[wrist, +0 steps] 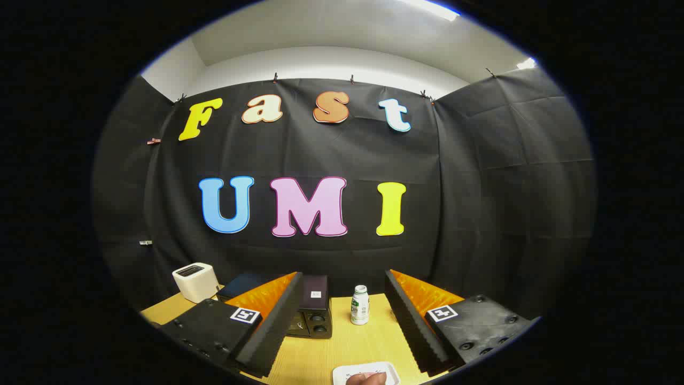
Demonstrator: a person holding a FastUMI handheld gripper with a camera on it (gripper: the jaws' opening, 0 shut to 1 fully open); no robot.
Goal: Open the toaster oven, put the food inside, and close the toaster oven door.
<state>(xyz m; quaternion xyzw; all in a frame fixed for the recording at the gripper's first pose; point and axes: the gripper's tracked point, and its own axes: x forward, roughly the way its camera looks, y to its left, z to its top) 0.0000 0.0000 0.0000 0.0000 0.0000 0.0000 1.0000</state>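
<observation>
Over a light wooden table [368,337] the gripper [342,315] hangs with its fingers spread wide apart — nothing between them, nothing touched, totally released. One finger [278,321] sits at about 8 o'clock from the middle of the table and the other at about 4 o'clock, each with a ribbed inner pad and a small square marker on its block.

Toaster oven [314,310] is the dark boxy thing just past the tip of the 8 o'clock finger, partly hidden behind it. I can see a couple of round knobs on its front and a small pale label higher up. Can't tell from this angle whether the door is open or closed, since the finger covers most of that side.

At roughly 12 o'clock from the gap between the fingers stands a small white bottle [360,305] with a green label, upright, just beside the oven and apart from it. Way out at 10 o'clock, near the far corner of the table, there's a white pop-up toaster [195,282] with a dark slot on top. Between that and the oven lies something flat and dark blue [240,285], maybe a box or a lid — hard to say.

Right down at 6 o'clock, nearer than the fingertips, a white tray [342,374] pokes in with a brownish piece of food [366,378] on it, looks like a sausage or a bun. It's cut off, so I'm not sure which.
</observation>
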